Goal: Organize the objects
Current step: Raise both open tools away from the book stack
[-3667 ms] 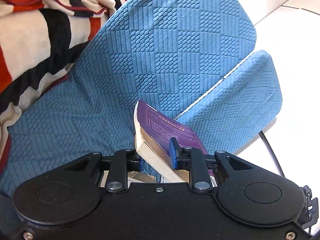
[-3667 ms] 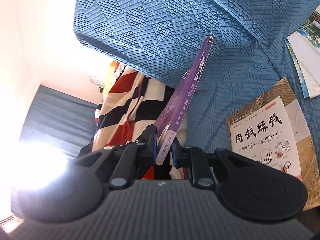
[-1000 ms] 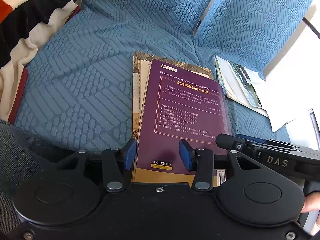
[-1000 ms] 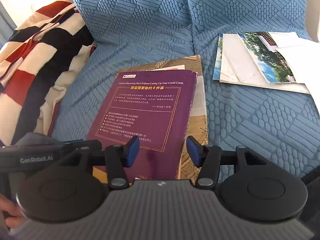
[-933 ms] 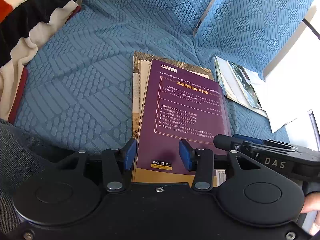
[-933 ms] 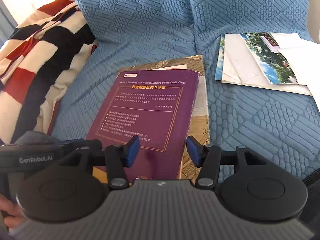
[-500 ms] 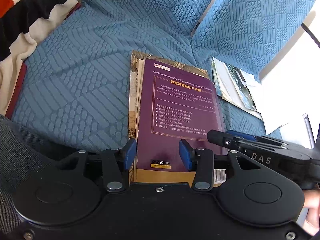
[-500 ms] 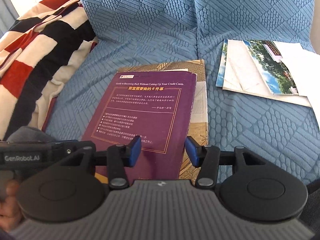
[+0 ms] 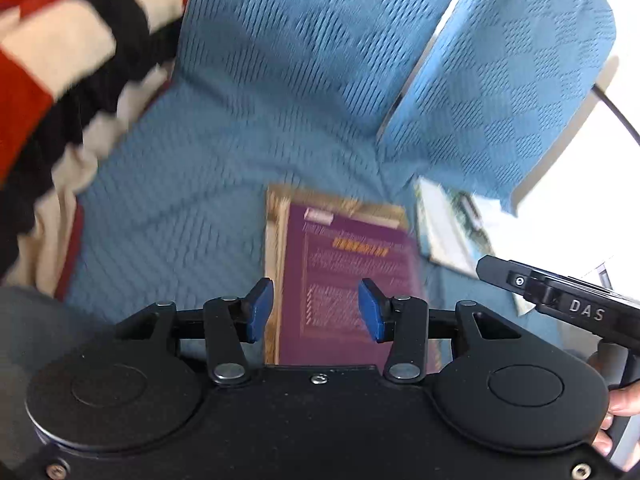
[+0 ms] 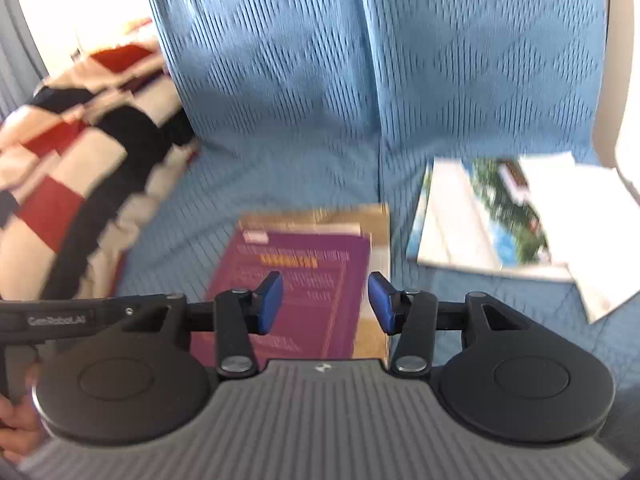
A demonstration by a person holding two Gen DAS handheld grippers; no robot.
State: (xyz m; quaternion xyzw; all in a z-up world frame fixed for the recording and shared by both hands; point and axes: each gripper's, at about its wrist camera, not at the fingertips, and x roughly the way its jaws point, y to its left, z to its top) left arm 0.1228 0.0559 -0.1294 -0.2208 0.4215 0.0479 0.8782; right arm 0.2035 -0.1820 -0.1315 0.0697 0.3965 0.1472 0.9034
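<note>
Two grippers hang over a sofa (image 9: pixel 280 80) covered in blue quilted fabric, and both views are blurred. At the far left a red, black and cream striped blanket (image 9: pixel 60 80) lies heaped on the seat and against the backrest. To its right, near the middle of the seat cushion, a purple book (image 10: pixel 296 280) lies flat with its cover up, stacked on a tan book (image 10: pixel 376 240) whose edges stick out along its top and right side. The left gripper (image 9: pixel 316 308) is above this stack with its blue pads spread apart and nothing between them; the purple cover only shows through the gap from below. The right gripper (image 10: pixel 326 304) is likewise above the stack, its jaws parted and holding nothing, though they have just been closing a little. Further right, on the next seat cushion and well clear of the stack, a booklet with a landscape photo (image 10: pixel 480 220) lies flat, with white papers (image 10: pixel 592 240) overlapping its right side. At the picture edges a few fingers of the person's right hand (image 9: pixel 616 408) and left hand (image 10: pixel 20 424) show around the gripper handles.
</note>
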